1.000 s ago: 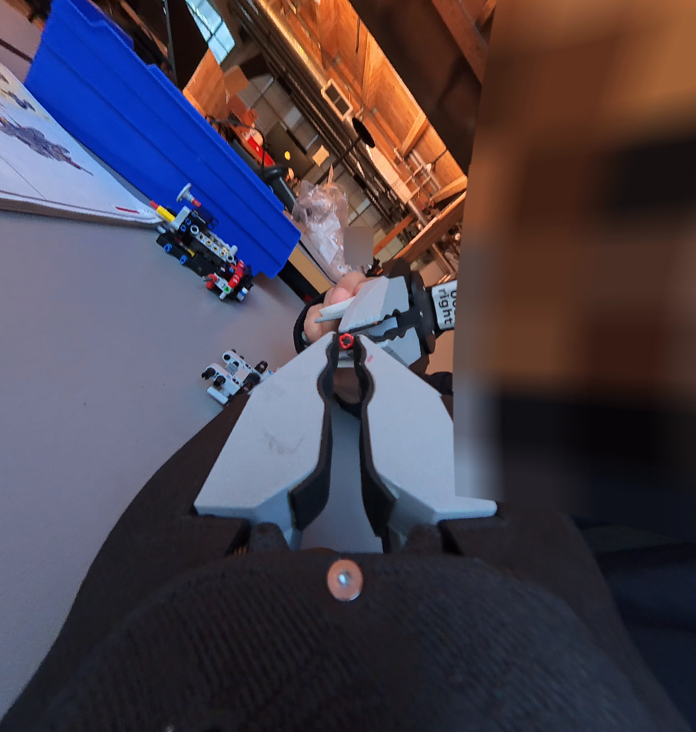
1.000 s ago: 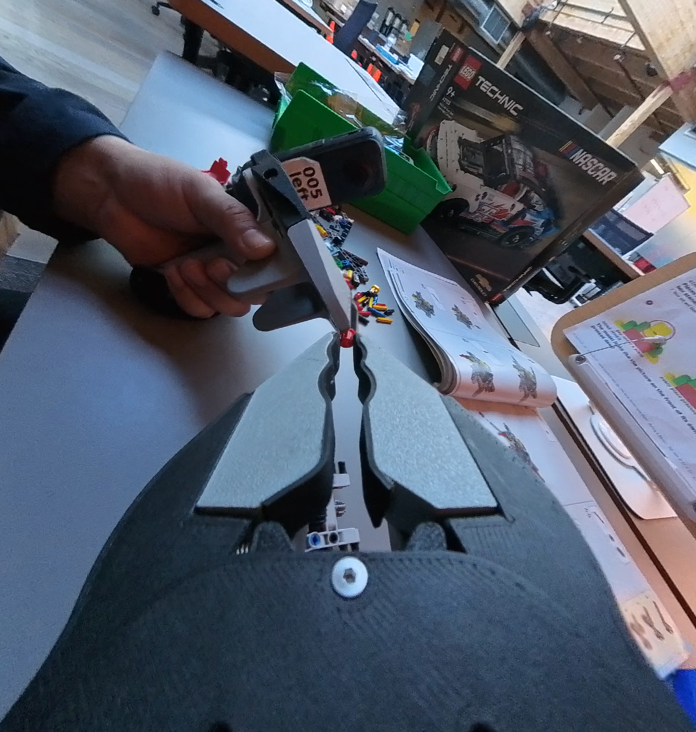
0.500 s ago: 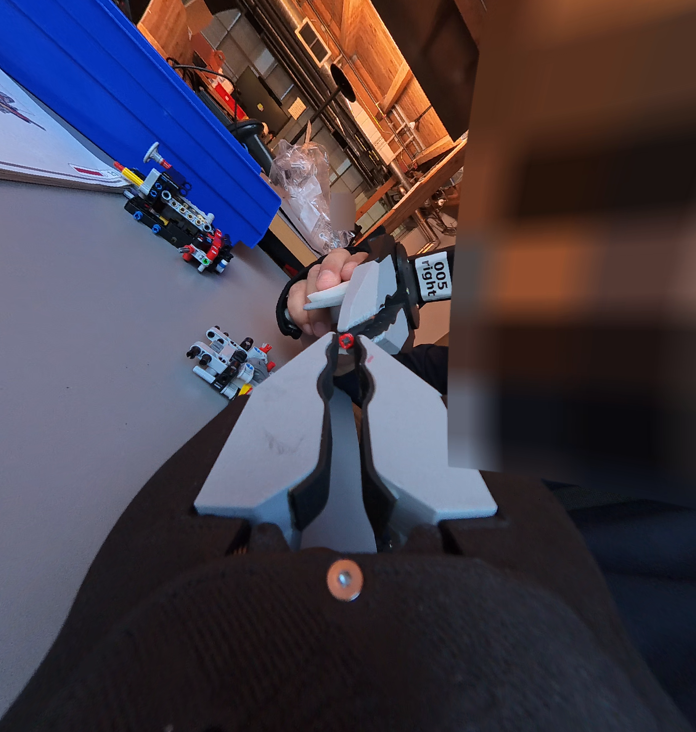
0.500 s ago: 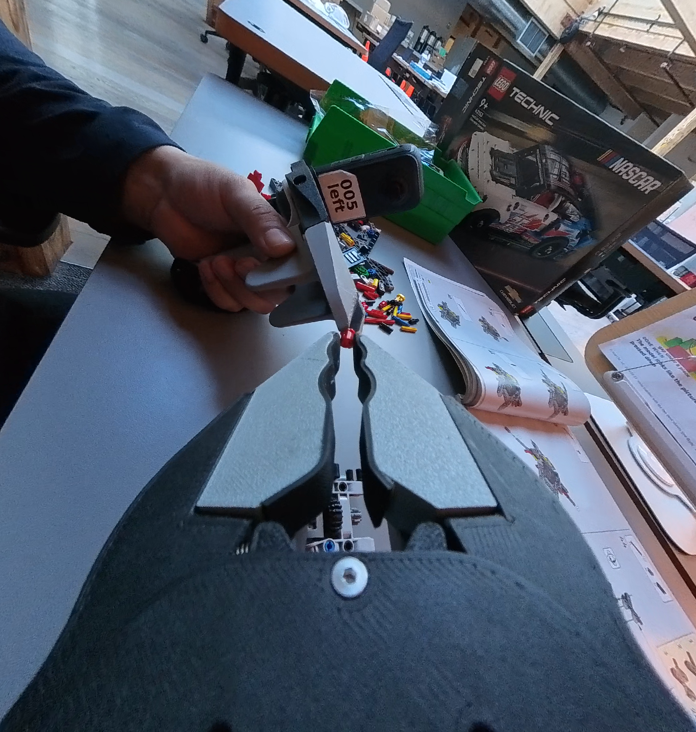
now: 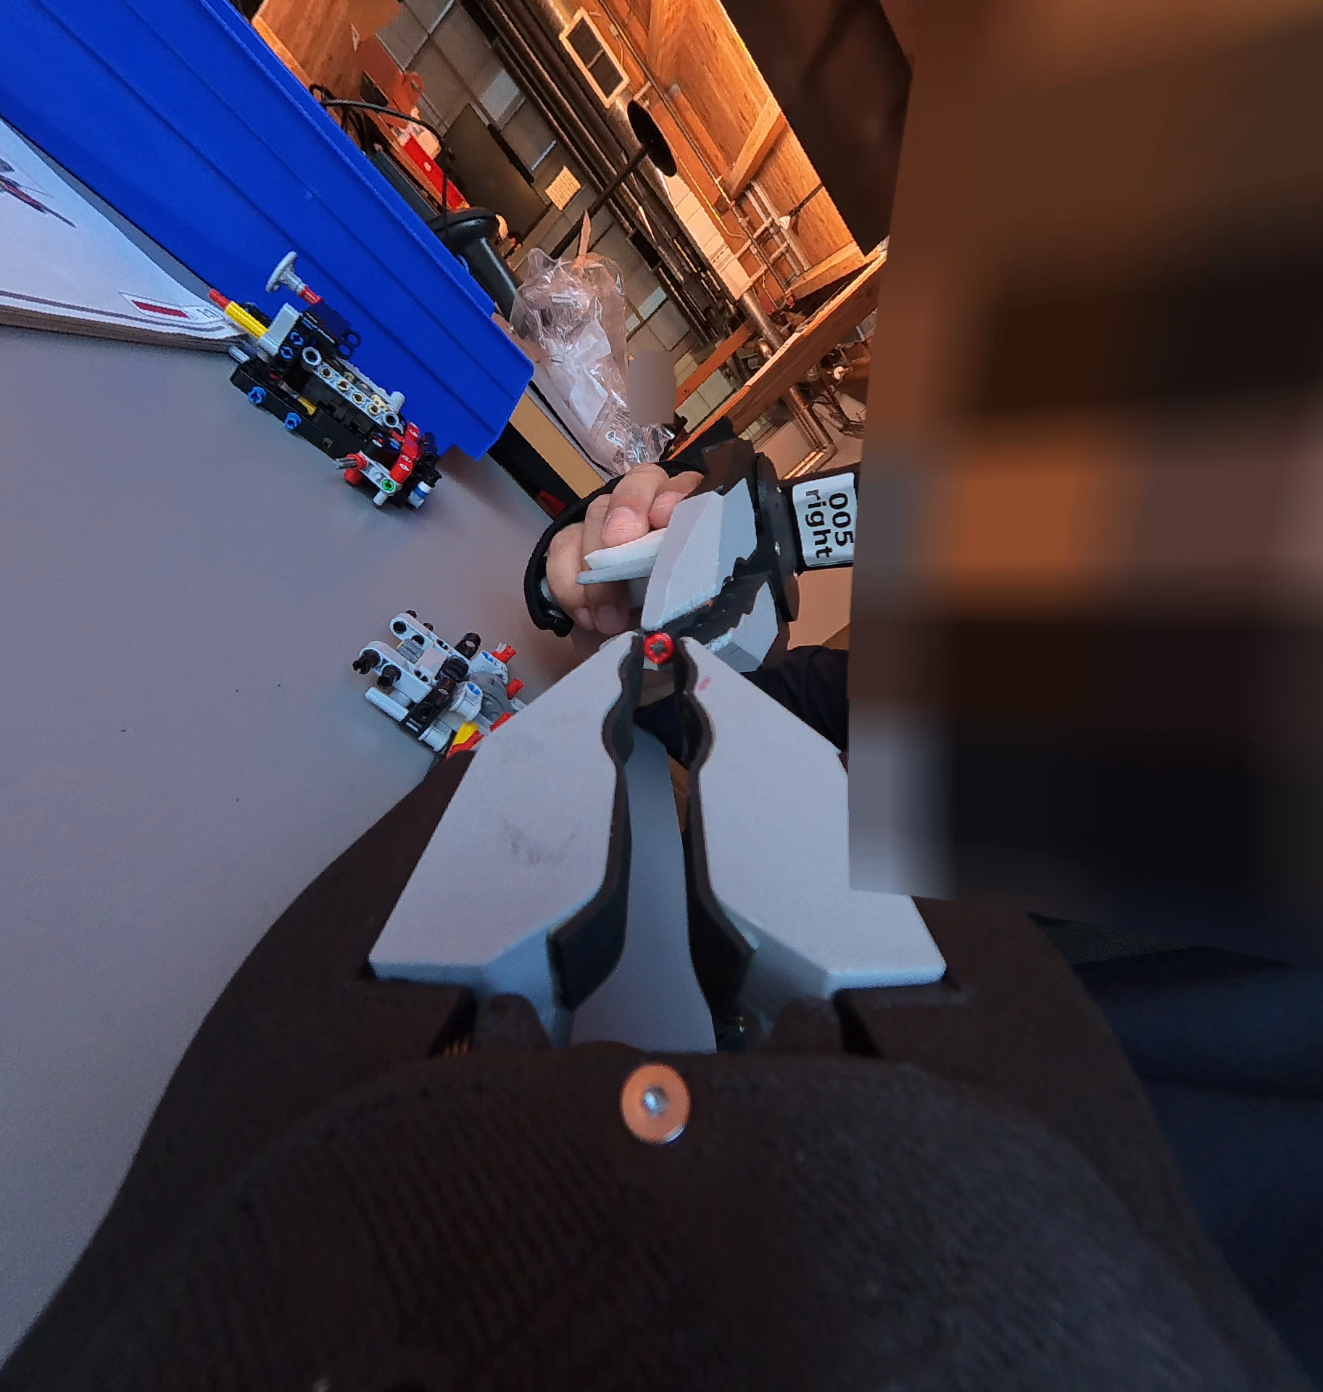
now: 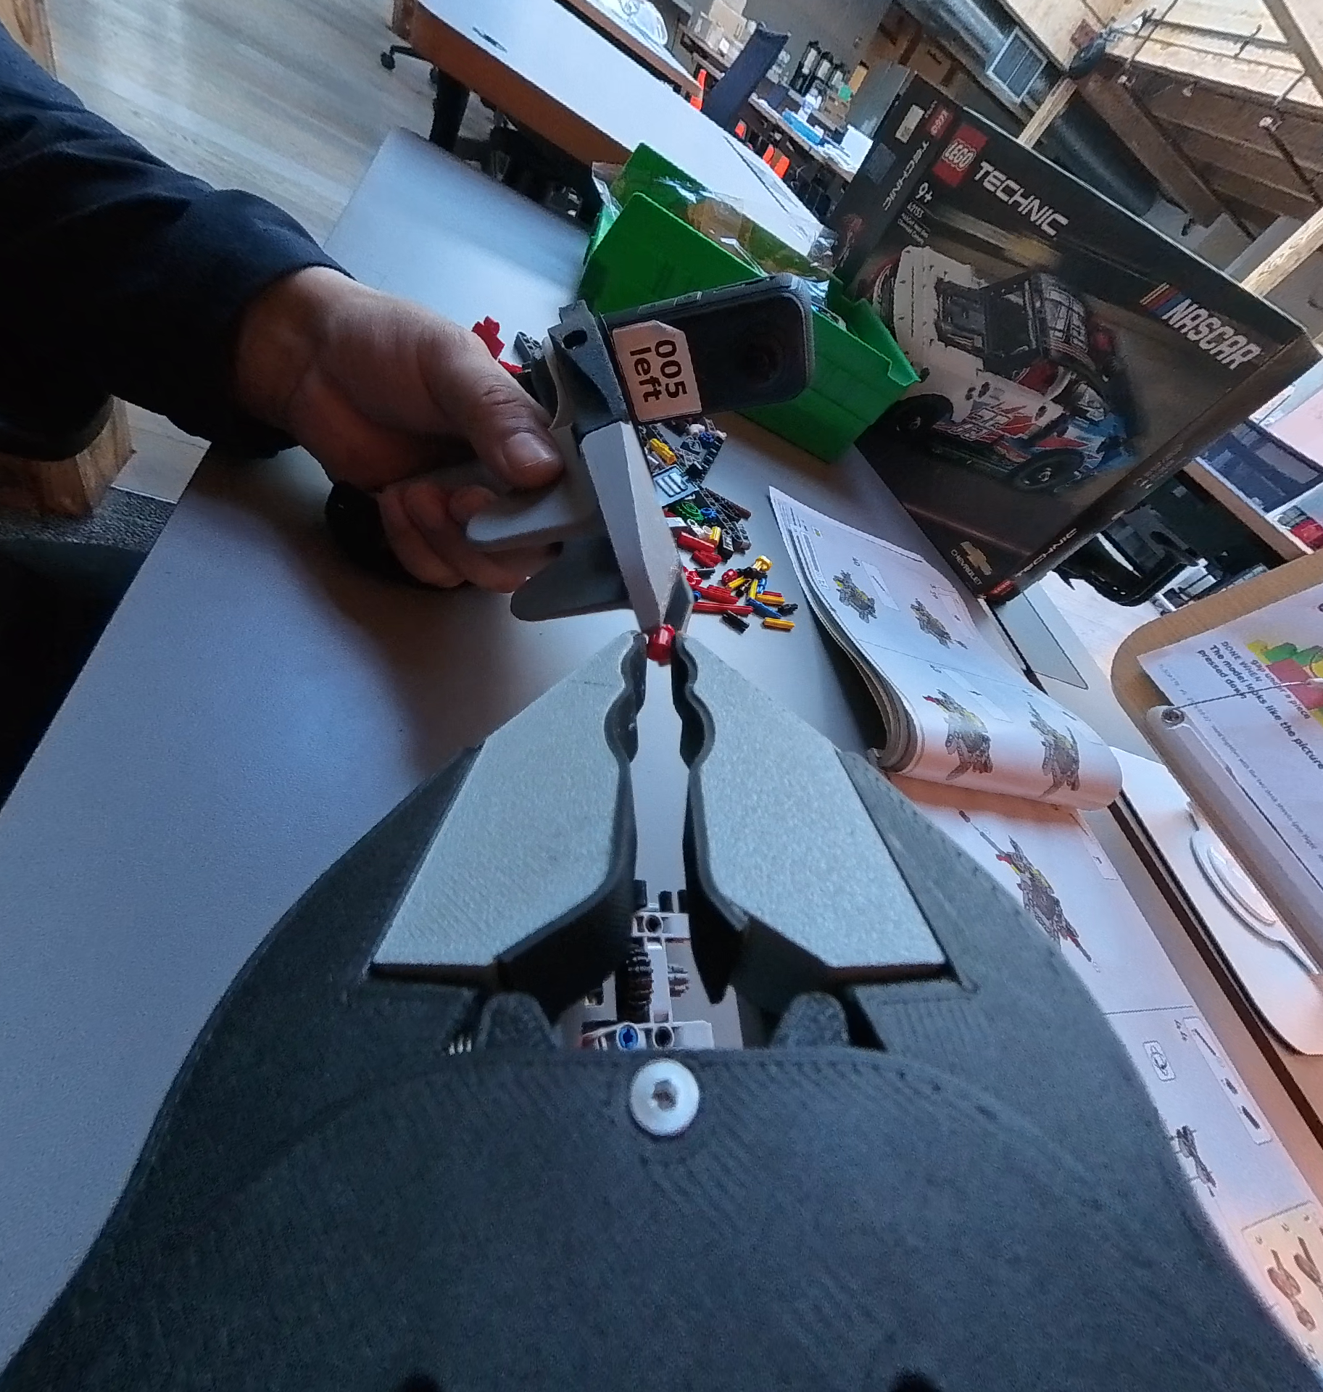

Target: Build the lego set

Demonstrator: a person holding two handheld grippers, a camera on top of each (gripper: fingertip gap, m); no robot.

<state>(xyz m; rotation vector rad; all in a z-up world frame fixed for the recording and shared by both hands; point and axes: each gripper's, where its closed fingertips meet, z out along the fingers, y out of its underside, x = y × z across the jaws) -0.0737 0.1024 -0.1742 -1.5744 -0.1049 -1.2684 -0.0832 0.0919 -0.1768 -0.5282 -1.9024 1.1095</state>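
So there's this tiny red bush piece (image 5: 657,648) pinched right at the tips of both tools at once, up in the air over the grey table (image 6: 229,715). The left gripper (image 5: 657,651) is clenched on it, and the right gripper (image 6: 659,649) is clamped on it too, coming in from the opposite side. A hand (image 6: 387,407) squeezes the left tool's handle. Below sit a small grey brick assembly (image 5: 440,682), a longer black one (image 5: 338,392) by the blue bin (image 5: 266,188), loose pins (image 6: 733,580) and an open booklet (image 6: 937,663).
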